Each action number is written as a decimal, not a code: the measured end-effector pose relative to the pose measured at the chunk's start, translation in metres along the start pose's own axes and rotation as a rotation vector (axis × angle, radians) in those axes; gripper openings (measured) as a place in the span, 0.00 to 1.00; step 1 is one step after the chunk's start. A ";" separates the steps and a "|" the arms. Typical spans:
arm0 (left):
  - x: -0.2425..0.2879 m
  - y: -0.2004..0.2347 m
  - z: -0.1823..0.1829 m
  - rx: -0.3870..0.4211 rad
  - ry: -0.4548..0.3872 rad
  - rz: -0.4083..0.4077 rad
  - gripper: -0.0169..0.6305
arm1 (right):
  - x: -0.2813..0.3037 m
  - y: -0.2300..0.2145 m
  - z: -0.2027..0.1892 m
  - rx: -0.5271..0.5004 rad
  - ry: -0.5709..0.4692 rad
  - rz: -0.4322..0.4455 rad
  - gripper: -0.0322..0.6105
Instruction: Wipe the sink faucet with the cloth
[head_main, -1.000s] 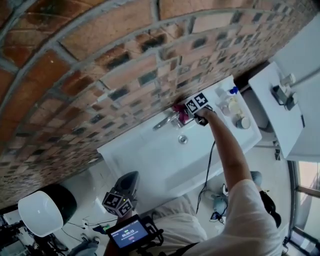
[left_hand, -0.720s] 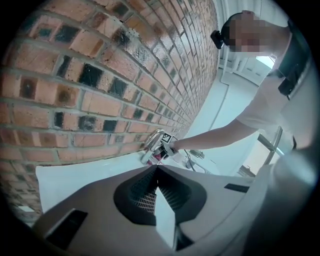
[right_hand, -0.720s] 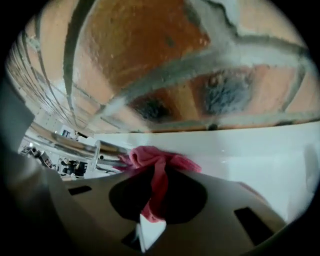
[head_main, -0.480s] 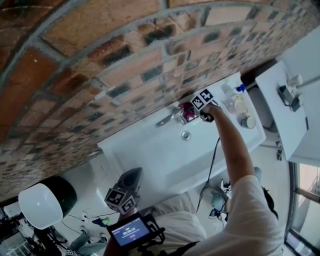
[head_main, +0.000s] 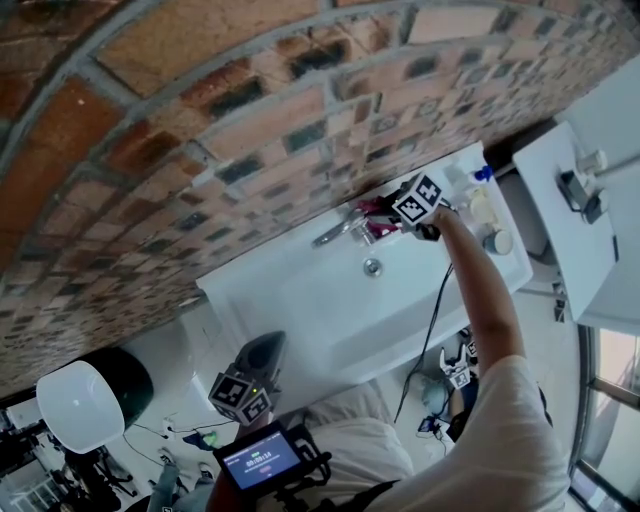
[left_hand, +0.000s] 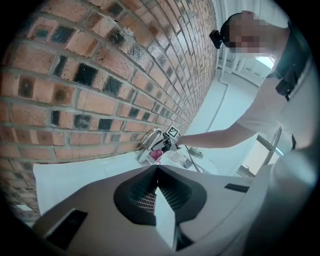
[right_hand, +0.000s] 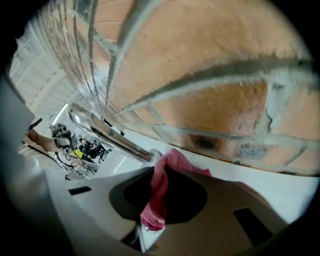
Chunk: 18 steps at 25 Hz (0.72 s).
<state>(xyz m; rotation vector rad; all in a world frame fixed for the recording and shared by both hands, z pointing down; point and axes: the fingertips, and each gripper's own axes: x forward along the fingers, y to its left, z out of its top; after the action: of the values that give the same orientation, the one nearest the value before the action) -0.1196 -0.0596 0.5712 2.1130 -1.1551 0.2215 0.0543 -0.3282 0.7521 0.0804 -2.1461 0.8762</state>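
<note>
Brick wall (head_main: 200, 130) rose directly behind a white sink (head_main: 300, 310), and a chrome faucet (head_main: 338, 230) stood at the sink's back edge, against the bricks. The right tongs (right_hand: 150, 220) were clenched on a pink cloth (right_hand: 159, 192). The cloth stood up between their closed tips, and its upper fold lay against the base of the faucet (right_hand: 107, 135). From the head view, the person's outstretched arm (head_main: 480, 310) held those tongs (head_main: 392, 218) and the cloth (head_main: 378, 210) on the right side of the faucet. A few small bottles (head_main: 480, 215) sat farther right on the sink's ledge. The left tongs (left_hand: 156, 172) were clenched shut on nothing. They were held low in front of the sink, well apart from the faucet (left_hand: 150, 137), and pointed toward it.
</note>
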 end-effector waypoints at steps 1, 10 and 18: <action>-0.001 0.000 -0.001 -0.002 -0.002 0.000 0.03 | -0.006 0.006 0.003 -0.008 -0.023 0.012 0.13; -0.001 -0.004 -0.005 -0.004 -0.009 -0.014 0.03 | -0.050 0.054 0.036 -0.077 -0.204 0.053 0.13; -0.001 -0.003 -0.008 -0.008 -0.022 -0.028 0.03 | -0.085 0.094 0.059 -0.154 -0.299 0.048 0.13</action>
<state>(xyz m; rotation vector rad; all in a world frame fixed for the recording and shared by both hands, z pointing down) -0.1163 -0.0524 0.5752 2.1279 -1.1370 0.1802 0.0425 -0.3120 0.6138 0.0871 -2.4972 0.7611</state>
